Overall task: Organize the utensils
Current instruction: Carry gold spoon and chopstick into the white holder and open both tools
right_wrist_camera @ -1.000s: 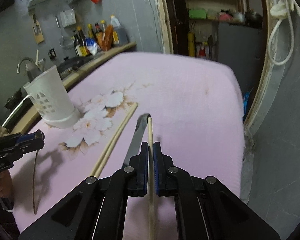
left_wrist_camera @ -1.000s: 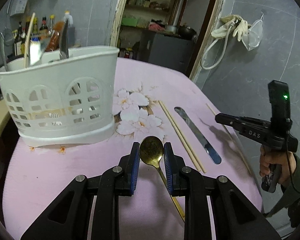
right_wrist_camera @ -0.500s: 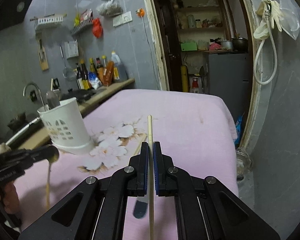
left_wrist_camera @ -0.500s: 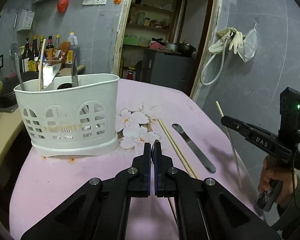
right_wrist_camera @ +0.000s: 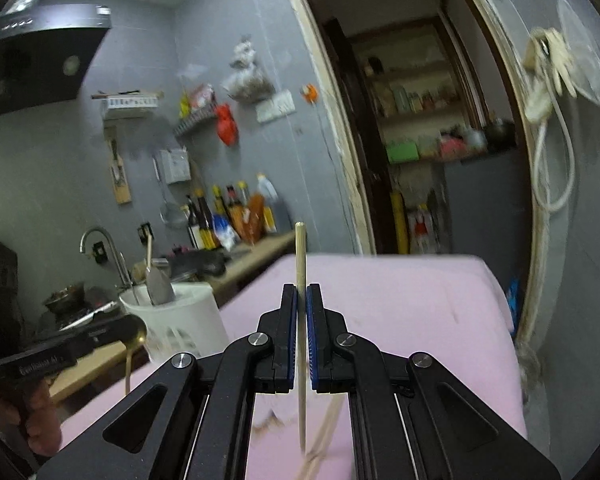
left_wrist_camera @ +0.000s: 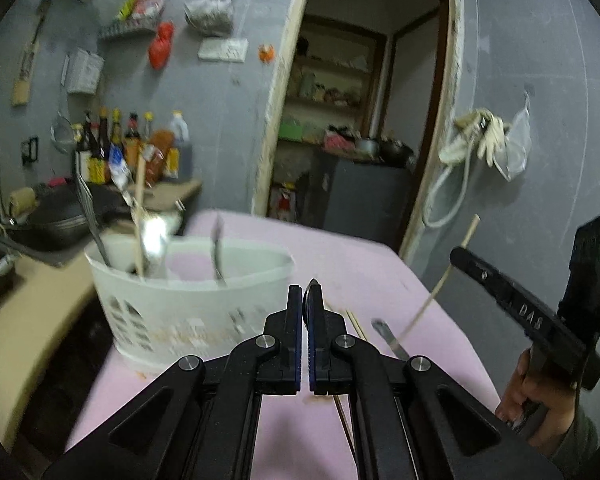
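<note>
My left gripper [left_wrist_camera: 306, 300] is shut on a gold spoon [left_wrist_camera: 310, 286], seen edge-on between the pads; its bowl and hanging handle show in the right wrist view [right_wrist_camera: 134, 340]. It is raised just right of the white utensil caddy [left_wrist_camera: 188, 308], which holds several utensils. My right gripper [right_wrist_camera: 301, 300] is shut on a single wooden chopstick [right_wrist_camera: 300, 256], held upright above the pink table [right_wrist_camera: 400, 292]. The right gripper [left_wrist_camera: 460, 258] and its chopstick [left_wrist_camera: 448, 272] also show at the right of the left wrist view.
A pair of chopsticks [left_wrist_camera: 354, 322] and a metal knife [left_wrist_camera: 390, 338] lie on the pink table [left_wrist_camera: 360, 264] right of the caddy. A counter with a wok [left_wrist_camera: 56, 220] and bottles [left_wrist_camera: 132, 152] stands left. A doorway [left_wrist_camera: 364, 128] is behind the table.
Both grippers have risen and tilted up. The left one closed on the gold spoon and lifted it beside the caddy. The right one lifted its chopstick off the table.
</note>
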Demonstrator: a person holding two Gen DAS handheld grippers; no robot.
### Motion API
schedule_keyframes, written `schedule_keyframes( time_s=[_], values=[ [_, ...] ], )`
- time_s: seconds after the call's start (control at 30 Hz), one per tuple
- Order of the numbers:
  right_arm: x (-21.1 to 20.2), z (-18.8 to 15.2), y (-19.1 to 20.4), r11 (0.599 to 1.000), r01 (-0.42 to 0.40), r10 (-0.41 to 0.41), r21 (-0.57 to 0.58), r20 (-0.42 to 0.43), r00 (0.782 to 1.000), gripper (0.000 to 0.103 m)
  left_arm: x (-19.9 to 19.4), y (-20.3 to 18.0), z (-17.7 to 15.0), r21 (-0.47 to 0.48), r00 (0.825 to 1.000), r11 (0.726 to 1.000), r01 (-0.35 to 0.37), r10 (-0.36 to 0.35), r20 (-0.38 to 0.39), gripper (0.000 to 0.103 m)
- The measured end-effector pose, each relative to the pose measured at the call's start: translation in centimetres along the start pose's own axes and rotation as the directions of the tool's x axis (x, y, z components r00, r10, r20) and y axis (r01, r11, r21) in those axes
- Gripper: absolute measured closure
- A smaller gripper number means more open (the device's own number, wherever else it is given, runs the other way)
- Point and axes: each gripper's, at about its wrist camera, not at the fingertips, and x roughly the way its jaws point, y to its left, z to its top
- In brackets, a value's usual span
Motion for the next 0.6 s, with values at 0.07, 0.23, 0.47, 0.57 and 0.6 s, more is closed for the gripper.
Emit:
schedule_keyframes(
  time_s=[0.07, 0.23, 0.47, 0.57, 0.6],
  values=[
    [0.7, 0.6, 1.2, 1.000, -0.020, 0.021, -0.021, 0.024, 0.999, 0.100, -0.6, 1.0, 1.1, -0.006, 0.999, 1.000, -0.020, 0.020, 0.032, 0.103],
    [2.4, 2.6, 3.7, 0.995, -0.073, 0.076, -0.064, 0.050, 0.996, 0.100, -2.3, 4.2, 4.3, -0.029, 0.990, 0.996, -0.086, 0.088, 0.106, 0.103],
    [4.4, 6.9, 7.7, 0.979, -0.159, 0.172, -0.132, 0.100, 0.980, 0.100, -4.0, 9.1, 9.2, -0.068, 0.945, 0.973, -0.219, 0.229, 0.232, 0.103],
    [5.2, 8.1, 9.2, 0.971, -0.189, 0.207, -0.146, 0.122, 0.971, 0.100, -3.6, 10.9, 10.1, -0.089, 0.926, 0.961, -0.262, 0.277, 0.256, 0.103],
    [5.5, 8.3, 9.6, 0.969, -0.197, 0.216, -0.146, 0.128, 0.968, 0.100, -3.3, 11.5, 10.3, -0.094, 0.918, 0.956, -0.279, 0.294, 0.268, 0.103]
  ],
)
